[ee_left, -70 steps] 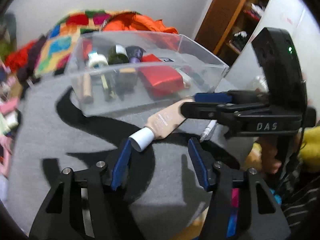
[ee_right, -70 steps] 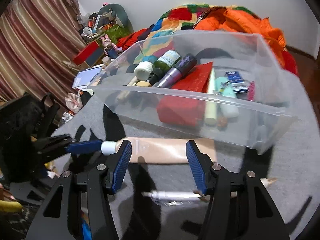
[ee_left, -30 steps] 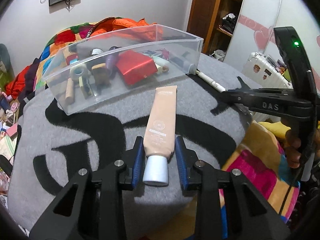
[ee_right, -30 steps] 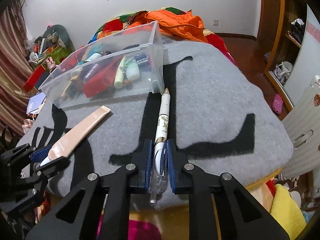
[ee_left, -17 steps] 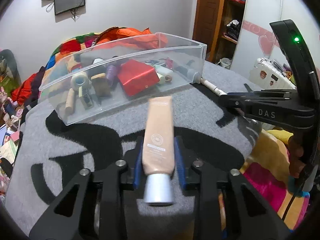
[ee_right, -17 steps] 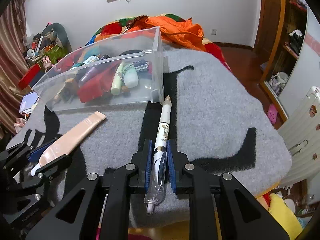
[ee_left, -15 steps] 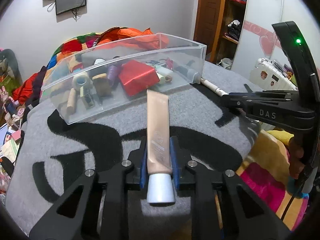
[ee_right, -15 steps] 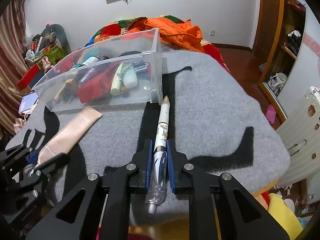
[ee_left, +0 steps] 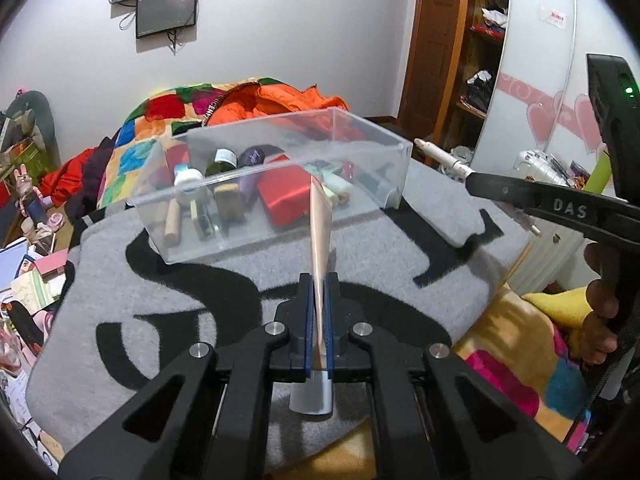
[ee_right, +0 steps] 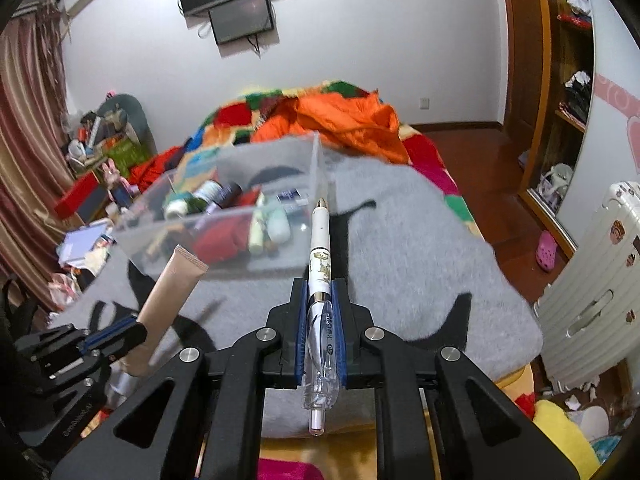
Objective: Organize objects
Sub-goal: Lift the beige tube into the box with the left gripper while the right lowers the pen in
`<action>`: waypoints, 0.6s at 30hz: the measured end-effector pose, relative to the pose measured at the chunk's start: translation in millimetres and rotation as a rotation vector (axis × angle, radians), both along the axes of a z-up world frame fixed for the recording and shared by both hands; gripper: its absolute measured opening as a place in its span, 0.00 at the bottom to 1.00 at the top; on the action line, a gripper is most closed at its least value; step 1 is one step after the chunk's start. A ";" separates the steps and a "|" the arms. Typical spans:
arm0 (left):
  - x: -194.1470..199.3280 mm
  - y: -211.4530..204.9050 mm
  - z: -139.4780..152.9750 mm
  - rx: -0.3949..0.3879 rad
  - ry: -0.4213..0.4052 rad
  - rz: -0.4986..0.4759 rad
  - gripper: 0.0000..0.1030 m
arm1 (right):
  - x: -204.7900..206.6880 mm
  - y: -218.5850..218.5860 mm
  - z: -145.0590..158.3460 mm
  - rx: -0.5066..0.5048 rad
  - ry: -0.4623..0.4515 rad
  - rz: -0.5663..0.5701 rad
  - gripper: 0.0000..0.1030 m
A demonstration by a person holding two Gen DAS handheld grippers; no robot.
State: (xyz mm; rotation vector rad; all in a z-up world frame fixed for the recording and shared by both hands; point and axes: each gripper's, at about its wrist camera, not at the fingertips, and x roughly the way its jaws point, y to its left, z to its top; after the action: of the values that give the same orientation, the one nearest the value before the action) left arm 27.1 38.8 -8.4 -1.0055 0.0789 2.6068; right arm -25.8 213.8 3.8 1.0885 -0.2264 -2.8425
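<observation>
clear bin: set on the grey blanket; taken as the landmark for all places below.
bin contents: a red box, dark bottles, a white-capped bottle and small tubes are seen lying inside; further detail cannot be told.
left gripper: held in front of the bin, raised off the blanket; its blue pads are pressed onto the beige tube.
beige tube: pinched near its cap end, crimped end pointed toward the bin's front wall, silver cap seen below the pads; in the right wrist view the tube is seen lifted, left of the bin's near corner.
right gripper: held in front of the bin's right end; its pads are squeezed onto the pen.
pen: clamped at its clear grip, tip pointed toward the bin's right corner, clicker end left sticking out behind the pads.
right gripper in the left wrist view: seen right of the bin, with the pen's tip near the bin's right wall.
</observation>
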 end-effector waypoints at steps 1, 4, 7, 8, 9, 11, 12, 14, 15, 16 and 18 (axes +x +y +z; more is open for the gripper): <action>0.0 -0.1 1.7 0.002 0.004 0.000 0.03 | 0.4 -0.3 4.0 -0.003 0.011 0.003 0.10; 0.8 -3.0 9.3 0.019 0.019 0.003 0.03 | 0.6 -2.9 14.4 -0.003 0.042 0.017 0.10; -0.2 -5.2 19.6 0.028 0.041 0.015 0.03 | -2.3 -6.5 23.7 -0.012 0.067 0.034 0.10; -1.2 -5.9 23.1 0.032 0.048 0.017 0.03 | -3.7 -8.0 25.8 -0.015 0.073 0.040 0.10; -2.6 -6.6 26.9 0.036 0.057 0.022 0.03 | -5.4 -9.9 27.7 -0.018 0.081 0.045 0.10; -5.4 -8.2 33.5 0.044 0.071 0.032 0.03 | -8.9 -13.7 31.4 -0.022 0.094 0.057 0.10; -7.3 -9.3 37.1 0.049 0.080 0.039 0.03 | -10.8 -15.4 33.1 -0.023 0.101 0.062 0.10; -10.6 -11.3 43.1 0.058 0.095 0.048 0.03 | -14.6 -19.1 35.9 -0.021 0.116 0.072 0.10; -13.0 -12.6 46.7 0.064 0.103 0.054 0.03 | -17.5 -21.0 37.8 -0.017 0.124 0.077 0.10; -15.6 -13.9 50.5 0.072 0.111 0.057 0.03 | -20.5 -22.6 39.6 -0.015 0.133 0.082 0.10; -21.2 -16.4 57.9 0.082 0.128 0.067 0.03 | -27.0 -24.8 43.0 -0.015 0.147 0.094 0.10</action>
State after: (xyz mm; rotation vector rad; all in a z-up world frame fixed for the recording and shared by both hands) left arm 5.9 22.4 49.5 -0.8264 -0.0305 2.7101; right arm -52.8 189.0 46.9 0.8586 -0.1800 -2.8155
